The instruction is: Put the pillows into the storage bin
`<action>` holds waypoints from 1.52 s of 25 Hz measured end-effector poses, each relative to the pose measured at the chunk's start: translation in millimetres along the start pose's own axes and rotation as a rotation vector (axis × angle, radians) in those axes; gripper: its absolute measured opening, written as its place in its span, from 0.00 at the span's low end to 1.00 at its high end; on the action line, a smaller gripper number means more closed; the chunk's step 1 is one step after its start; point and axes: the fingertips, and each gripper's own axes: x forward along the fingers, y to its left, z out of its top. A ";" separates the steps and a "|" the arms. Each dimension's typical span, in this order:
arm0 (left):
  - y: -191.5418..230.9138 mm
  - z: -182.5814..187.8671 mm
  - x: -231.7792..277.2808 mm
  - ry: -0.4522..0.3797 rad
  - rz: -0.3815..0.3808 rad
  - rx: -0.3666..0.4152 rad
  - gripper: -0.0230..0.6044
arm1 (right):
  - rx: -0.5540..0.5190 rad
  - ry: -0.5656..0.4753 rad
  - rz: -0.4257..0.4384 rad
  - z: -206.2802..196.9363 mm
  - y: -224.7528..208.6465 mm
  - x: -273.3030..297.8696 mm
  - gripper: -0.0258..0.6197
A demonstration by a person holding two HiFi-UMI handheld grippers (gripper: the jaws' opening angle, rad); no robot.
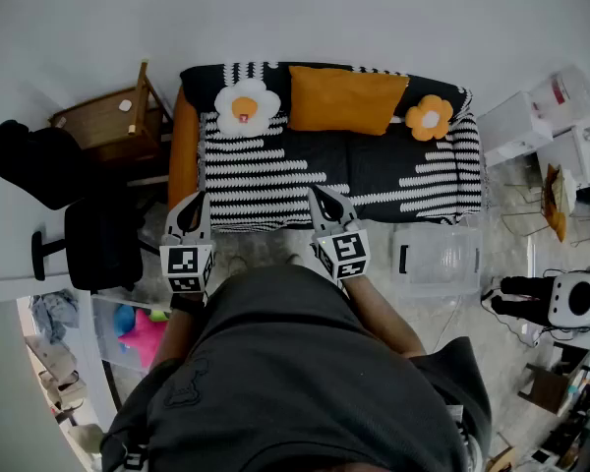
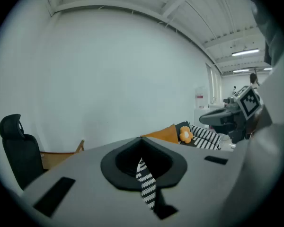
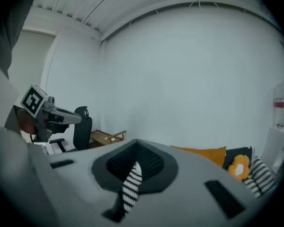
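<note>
Pillows first: a white flower pillow [image 1: 246,107], a plain orange pillow [image 1: 346,98] and a small orange flower pillow [image 1: 430,117] all lie in a row along the back of the sofa [image 1: 305,180], on its black-and-white striped cover. The white one is toward the left, the plain orange one is in the middle, and the small flower is at the right end, just beside the orange one's corner. A long orange shape [image 1: 183,146] runs down the sofa's left end — I cannot tell whether it is a pillow or the armrest.

The storage bin [image 1: 438,260], clear plastic, stands on the floor in front of the sofa's right half, near its front edge and to the right of my right arm.

My left claw [image 1: 199,198] hangs over the sofa's front edge with its jaws together and nothing between them. Only a thin sliver of striped cover shows past the tips. My right claw [image 1: 317,193] is level with it and well apart from it, pressed together too and just as empty. Both point a little downward toward the seat, and neither touches a pillow.

Off to the left stand a black office chair [image 1: 103,239] and a wooden side table [image 1: 108,121] — both beside the sofa's left end.
</note>
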 end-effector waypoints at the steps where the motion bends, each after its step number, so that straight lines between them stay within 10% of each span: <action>1: 0.5 0.1 1.0 0.000 0.000 0.000 0.04 | 0.000 0.001 -0.002 0.1 -0.7 0.9 0.04; 15: -5.8 -6.8 5.7 0.020 0.001 -0.007 0.04 | -0.011 -0.019 0.025 -1.6 -4.8 2.2 0.05; 21: -15.6 -12.2 3.5 0.044 0.004 -0.010 0.04 | -0.069 -0.017 0.033 -3.1 -7.5 -1.3 0.65; 38: -44.9 -34.4 9.9 0.076 0.100 -0.053 0.04 | -0.082 0.015 0.087 -27.1 -46.0 15.7 0.66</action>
